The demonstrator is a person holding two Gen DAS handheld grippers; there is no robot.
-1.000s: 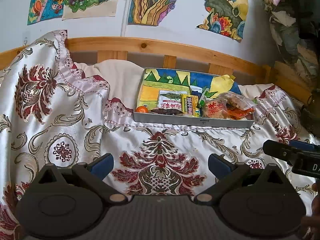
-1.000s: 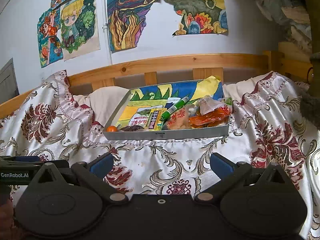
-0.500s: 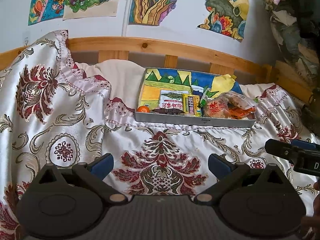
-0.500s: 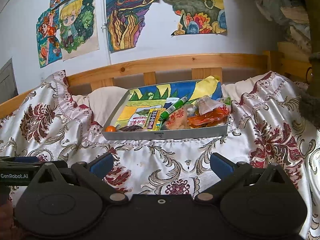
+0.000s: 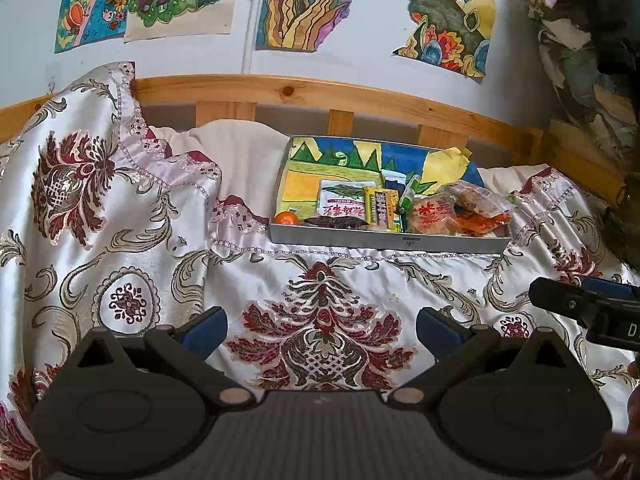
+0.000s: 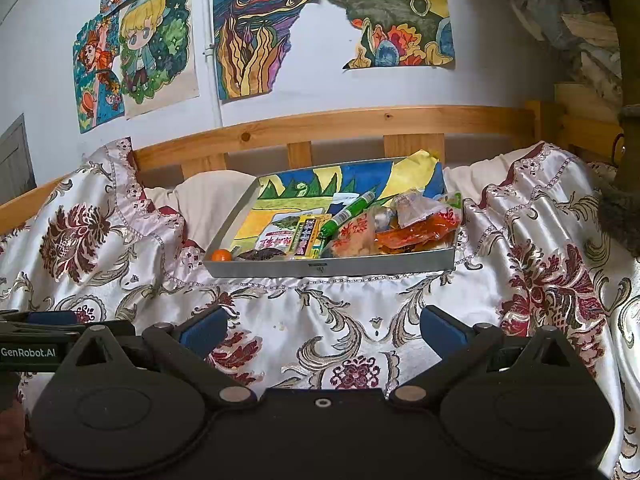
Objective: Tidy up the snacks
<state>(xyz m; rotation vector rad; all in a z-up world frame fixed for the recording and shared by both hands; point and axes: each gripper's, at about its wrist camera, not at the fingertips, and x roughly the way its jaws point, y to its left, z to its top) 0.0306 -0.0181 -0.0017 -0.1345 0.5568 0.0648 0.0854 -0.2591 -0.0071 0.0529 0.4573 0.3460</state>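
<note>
Left gripper (image 5: pixel 322 330) and right gripper (image 6: pixel 324 330), both with jaws spread wide and nothing between them, held above the patterned satin bedspread (image 5: pixel 328 280) well short of the snacks. A shallow grey metal tray (image 6: pixel 332 267) lies on the bedspread near the wooden bed rail (image 6: pixel 360 118). Along the tray's front edge, from its left corner: a small orange fruit (image 6: pixel 221 255), a dark wrapped snack (image 6: pixel 262 255), a white packet (image 6: pixel 276 236), a yellow packet (image 6: pixel 308 236), a green tube (image 6: pixel 346 214) lying tilted, and a pile of red and orange packets (image 6: pixel 400 232) filling the right end. Colourful drawings (image 6: pixel 256 28) hang on the wall behind
</note>
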